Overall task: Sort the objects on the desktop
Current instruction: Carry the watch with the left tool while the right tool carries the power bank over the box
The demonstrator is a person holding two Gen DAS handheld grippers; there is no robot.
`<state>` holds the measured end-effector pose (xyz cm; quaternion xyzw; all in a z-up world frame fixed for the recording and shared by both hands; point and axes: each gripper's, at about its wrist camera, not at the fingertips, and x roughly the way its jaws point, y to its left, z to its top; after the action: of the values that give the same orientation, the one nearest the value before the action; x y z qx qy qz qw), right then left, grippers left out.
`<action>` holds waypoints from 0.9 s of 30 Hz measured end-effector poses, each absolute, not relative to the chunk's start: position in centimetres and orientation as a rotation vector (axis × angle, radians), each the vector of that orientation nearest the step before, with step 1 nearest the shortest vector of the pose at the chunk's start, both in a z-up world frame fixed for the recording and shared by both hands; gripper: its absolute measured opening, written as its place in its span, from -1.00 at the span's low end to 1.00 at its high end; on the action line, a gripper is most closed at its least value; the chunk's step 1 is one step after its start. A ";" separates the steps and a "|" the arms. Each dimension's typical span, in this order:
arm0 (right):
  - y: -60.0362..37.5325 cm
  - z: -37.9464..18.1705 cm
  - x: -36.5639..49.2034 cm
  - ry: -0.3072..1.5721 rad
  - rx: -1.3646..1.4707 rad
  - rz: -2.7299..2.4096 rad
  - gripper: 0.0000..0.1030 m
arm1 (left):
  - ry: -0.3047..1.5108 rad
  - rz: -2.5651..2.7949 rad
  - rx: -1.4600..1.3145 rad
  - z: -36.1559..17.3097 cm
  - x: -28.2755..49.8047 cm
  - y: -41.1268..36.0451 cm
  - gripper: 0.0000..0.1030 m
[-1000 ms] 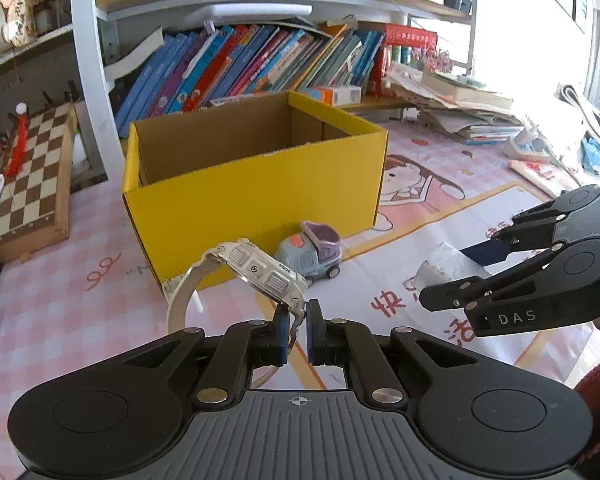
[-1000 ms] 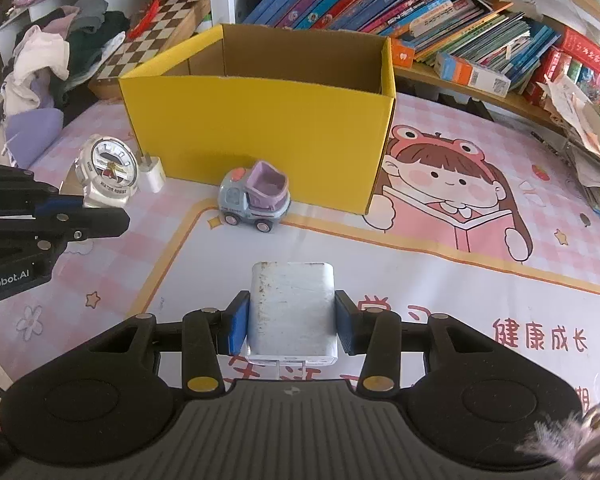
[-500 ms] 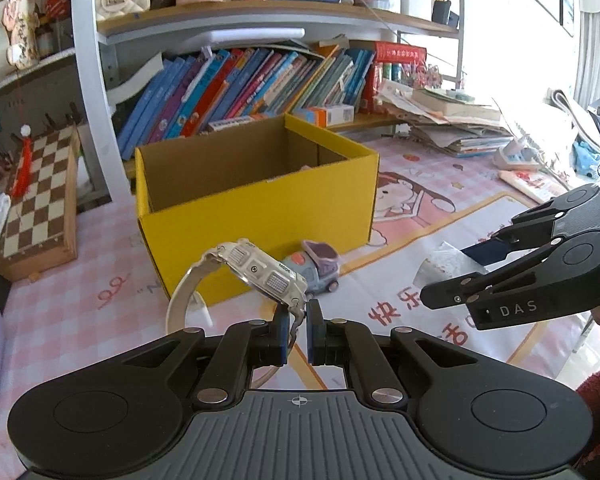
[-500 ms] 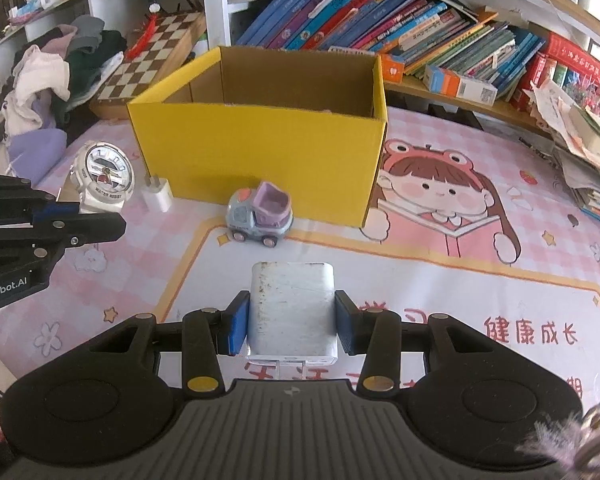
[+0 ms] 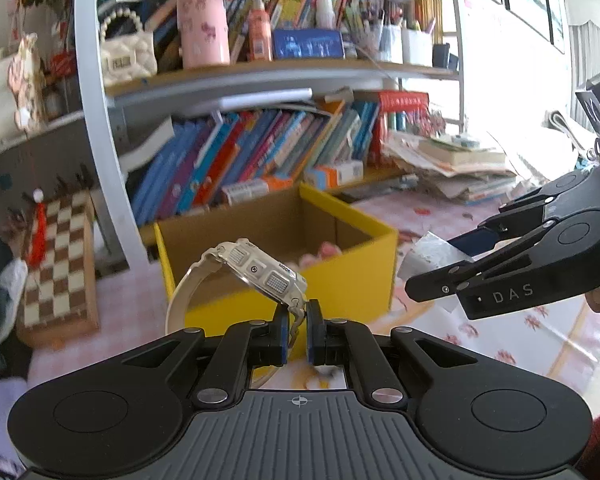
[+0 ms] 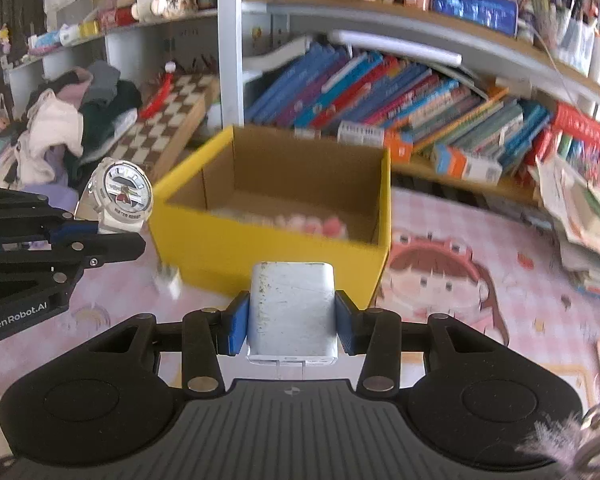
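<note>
My left gripper point(image 5: 297, 330) is shut on the strap of a white wristwatch point(image 5: 256, 272) and holds it in the air in front of the open yellow cardboard box point(image 5: 340, 280). The watch face also shows in the right wrist view point(image 6: 124, 194). My right gripper point(image 6: 291, 322) is shut on a scuffed white power bank point(image 6: 292, 306), held above the mat just short of the box's front wall point(image 6: 260, 256). The right gripper shows in the left wrist view point(image 5: 452, 268) beside the box's right corner. Pink items lie blurred inside the box.
A white plug adapter point(image 6: 170, 280) lies by the box's front left corner. A chessboard point(image 5: 56, 264) leans at the left. Bookshelves point(image 6: 380, 100) stand behind the box. Stacked papers point(image 5: 460, 164) lie at the right. A clothes pile point(image 6: 68, 128) sits far left.
Both grippers have risen and moved toward the box with their objects. The view now looks down into the box; the toy truck has dropped out of sight.
</note>
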<state>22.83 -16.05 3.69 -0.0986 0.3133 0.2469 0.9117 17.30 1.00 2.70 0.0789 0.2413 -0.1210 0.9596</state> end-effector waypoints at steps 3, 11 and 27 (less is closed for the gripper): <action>-15.8 4.6 23.9 0.617 -0.205 0.514 -0.20 | 0.466 -0.236 0.170 3.3 18.2 1.2 -0.86; -14.9 6.1 27.3 0.566 -0.217 0.541 -0.20 | 0.436 -0.217 0.197 3.9 20.8 1.3 -0.86; -13.3 5.8 34.4 0.565 -0.236 0.602 -0.20 | 0.518 -0.199 0.201 2.2 26.5 0.6 -0.86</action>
<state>34.36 -13.30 5.79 -0.1144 0.2738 0.2917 0.9093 26.51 0.64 2.17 0.0988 0.2550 -0.0980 0.9569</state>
